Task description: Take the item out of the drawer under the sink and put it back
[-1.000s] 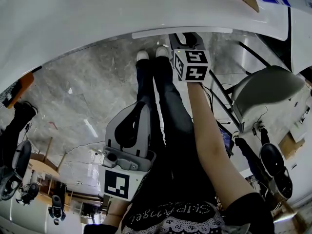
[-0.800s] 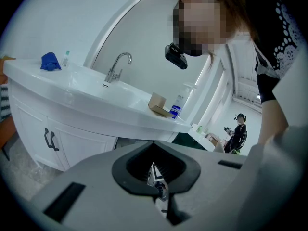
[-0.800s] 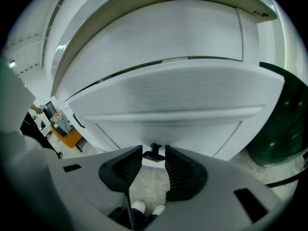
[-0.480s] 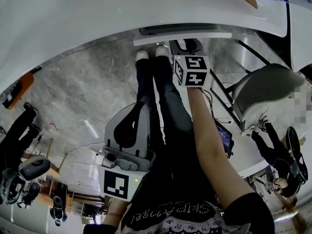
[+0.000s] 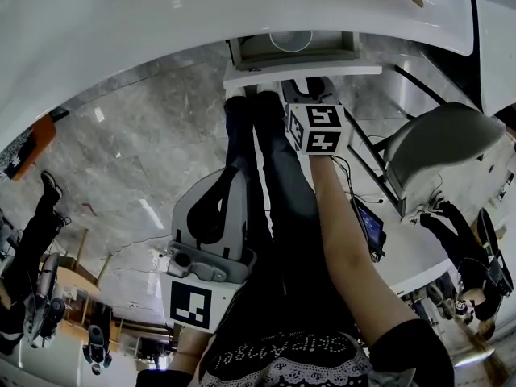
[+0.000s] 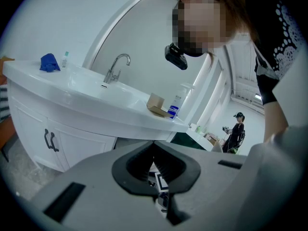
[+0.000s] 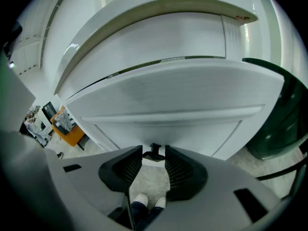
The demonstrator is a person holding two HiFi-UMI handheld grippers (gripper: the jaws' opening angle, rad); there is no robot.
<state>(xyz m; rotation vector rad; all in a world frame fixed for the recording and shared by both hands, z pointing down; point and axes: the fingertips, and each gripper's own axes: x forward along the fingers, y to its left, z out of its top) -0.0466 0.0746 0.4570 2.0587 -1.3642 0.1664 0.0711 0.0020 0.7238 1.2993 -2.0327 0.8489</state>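
Close to the person's body, at seven o'clock in the head view, the left gripper [image 5: 232, 176] hangs clenched on nothing. Its pads meet at the tips, and it is well apart from the work.

Farther out, toward twelve o'clock, the right gripper [image 5: 310, 83] points down and grasps the small dark handle [image 7: 155, 150] of the drawer [image 5: 242, 55], with a pad touching the handle on each side. The drawer stands part-way open beneath the white surface [image 5: 161, 22] that carries the sink.

At the far end of the drawer, at twelve o'clock, lies the item [image 5: 290, 40]. It is pale and round, perhaps a bowl or a cup; I cannot tell which. The overhang of the surface covers part of it.

The step in hand looks to be opening the drawer, and it probably needs to come out more before the item can be lifted clear. The pull should run straight toward six o'clock along the drawer's own line, with no twist, because so small a handle could slip from the pads. The shoes [image 7: 140, 199] stand just below the drawer front, so a slow pull is wise. The idle left gripper would have to unclench before reaching in.
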